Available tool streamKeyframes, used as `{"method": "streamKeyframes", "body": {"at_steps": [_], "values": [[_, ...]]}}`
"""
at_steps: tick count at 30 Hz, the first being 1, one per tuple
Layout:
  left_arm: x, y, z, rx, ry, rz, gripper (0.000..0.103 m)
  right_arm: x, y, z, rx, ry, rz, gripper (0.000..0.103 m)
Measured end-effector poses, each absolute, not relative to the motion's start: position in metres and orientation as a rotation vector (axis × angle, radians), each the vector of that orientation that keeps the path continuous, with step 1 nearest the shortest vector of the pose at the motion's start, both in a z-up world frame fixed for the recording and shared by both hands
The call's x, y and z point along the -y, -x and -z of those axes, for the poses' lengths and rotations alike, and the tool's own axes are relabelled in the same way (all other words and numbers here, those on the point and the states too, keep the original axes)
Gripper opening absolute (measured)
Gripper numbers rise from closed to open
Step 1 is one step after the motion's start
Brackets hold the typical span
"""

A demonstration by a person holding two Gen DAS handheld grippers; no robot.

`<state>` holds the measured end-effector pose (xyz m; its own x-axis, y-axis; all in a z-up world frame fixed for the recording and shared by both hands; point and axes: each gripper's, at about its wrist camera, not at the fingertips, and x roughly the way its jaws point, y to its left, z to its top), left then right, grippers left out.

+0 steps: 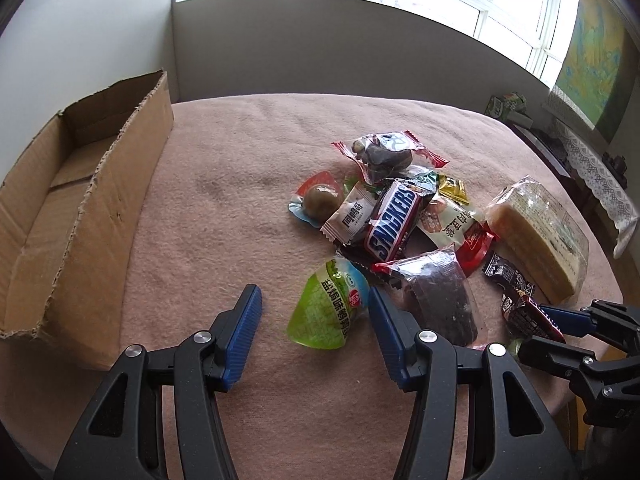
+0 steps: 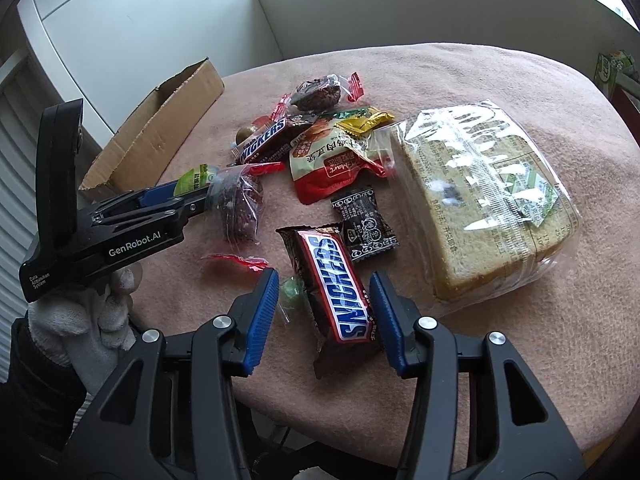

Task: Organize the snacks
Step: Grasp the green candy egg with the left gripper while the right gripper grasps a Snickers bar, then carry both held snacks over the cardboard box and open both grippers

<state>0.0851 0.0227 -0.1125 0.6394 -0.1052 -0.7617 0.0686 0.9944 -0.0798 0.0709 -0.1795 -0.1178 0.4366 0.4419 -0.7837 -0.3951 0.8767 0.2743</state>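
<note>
1. The left hand-held gripper point(image 1: 314, 322) is open and tilted down over the pink-covered tabletop point(image 1: 224, 184). A green jelly cup point(image 1: 326, 308) lies on its side between the blue pads, next to the right-hand pad point(image 1: 390, 336) and clear of the left-hand one.
2. The right hand-held gripper point(image 2: 324, 312) is open too. A Snickers bar point(image 2: 334, 284) lies between its blue pads, with a gap to the left-hand pad; whether the right-hand pad touches the wrapper cannot be told.
3. No snack is lifted; both items rest on the tabletop.
4. In the right wrist view, a white-gloved hand point(image 2: 86, 312) holds the left hand-held gripper from the left side of the picture.
5. The rest of the snacks sit in a loose pile near the middle of the tabletop: a 2nd Snickers bar point(image 1: 394, 226), a red-and-white packet point(image 2: 332, 160), a small black packet point(image 2: 364, 224), a yellow packet point(image 2: 366, 120) and a clear bag of dark pieces point(image 2: 238, 208).
6. A large wrapped block of sliced cake or bread point(image 2: 480, 204) lies at the right of the pile.
7. An open cardboard box point(image 1: 68, 216) stands at the left edge of the tabletop, well apart from the pile; what shows of its inside holds no snacks.
</note>
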Motion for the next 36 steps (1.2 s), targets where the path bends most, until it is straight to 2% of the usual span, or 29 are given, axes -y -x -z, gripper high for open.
{"method": "streamKeyframes", "body": {"at_steps": [1,2,4,7,10,17,27,36], "values": [[-0.023,-0.086,0.112,-0.868,0.046,0.099,0.051,0.179,-0.071,0.118,-0.991,-0.051,-0.52,0.05],[-0.022,-0.087,0.112,-0.862,0.048,0.1,0.039,0.179,-0.071,0.118,-0.992,-0.05,-0.519,0.05],[-0.023,-0.087,0.112,-0.854,0.057,0.098,0.029,0.178,-0.07,0.118,-0.994,-0.047,-0.518,0.05],[-0.021,-0.087,0.113,-0.846,0.059,0.106,0.023,0.176,-0.07,0.118,-0.998,-0.039,-0.517,0.05],[-0.016,-0.086,0.114,-0.833,0.047,0.112,0.023,0.174,-0.069,0.117,-1.004,-0.026,-0.513,0.05],[-0.021,-0.083,0.114,-0.823,0.075,0.118,0.023,0.176,-0.066,0.117,-1.017,-0.054,-0.534,0.033],[-0.031,-0.077,0.112,-0.813,0.117,0.12,0.022,0.193,-0.068,0.115,-1.019,-0.189,-0.539,0.03],[-0.037,-0.068,0.092,-0.764,0.134,0.11,0.022,0.188,-0.068,0.091,-0.956,-0.184,-0.549,0.03]]}}
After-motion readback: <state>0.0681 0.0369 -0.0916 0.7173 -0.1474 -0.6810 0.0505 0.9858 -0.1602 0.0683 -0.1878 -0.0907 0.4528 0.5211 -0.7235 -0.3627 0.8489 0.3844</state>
